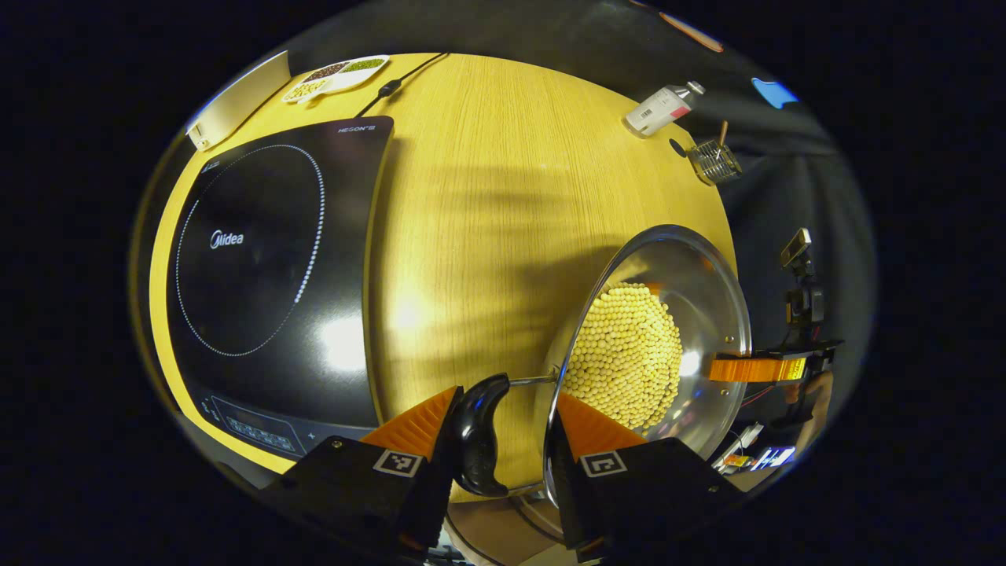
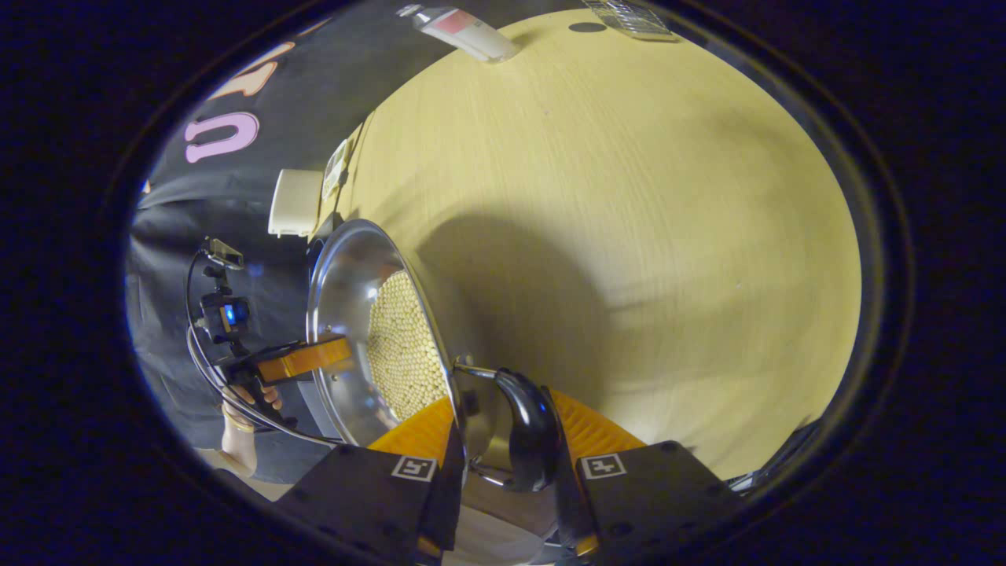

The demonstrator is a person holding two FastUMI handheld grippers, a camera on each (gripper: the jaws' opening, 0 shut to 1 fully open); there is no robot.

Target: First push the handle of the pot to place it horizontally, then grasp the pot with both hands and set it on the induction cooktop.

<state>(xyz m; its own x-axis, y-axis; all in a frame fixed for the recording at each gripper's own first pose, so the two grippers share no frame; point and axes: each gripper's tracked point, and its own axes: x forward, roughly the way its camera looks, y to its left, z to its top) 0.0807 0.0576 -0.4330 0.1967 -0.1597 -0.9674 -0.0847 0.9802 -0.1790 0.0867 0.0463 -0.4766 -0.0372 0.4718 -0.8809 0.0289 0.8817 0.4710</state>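
A steel pot (image 1: 707, 299) full of small yellow beans (image 1: 629, 354) is held over the wooden table (image 1: 503, 196), right of the black induction cooktop (image 1: 267, 259). My left gripper (image 1: 507, 397) is shut on the pot: one finger presses a black side handle (image 1: 479, 432), the other sits inside the rim. My right gripper (image 2: 503, 401) is shut the same way on the opposite black handle (image 2: 530, 440) of the pot (image 2: 346, 314). Each gripper is seen across the pot from the other: the right gripper (image 1: 758, 368) and the left gripper (image 2: 302, 358).
At the table's far side lie a white bottle (image 1: 660, 108) and a small wire basket (image 1: 715, 161). A dish of beans (image 1: 338, 76), a white box (image 1: 236, 98) and a cable (image 1: 393, 82) sit behind the cooktop. A person's hand (image 2: 236, 424) holds the left gripper.
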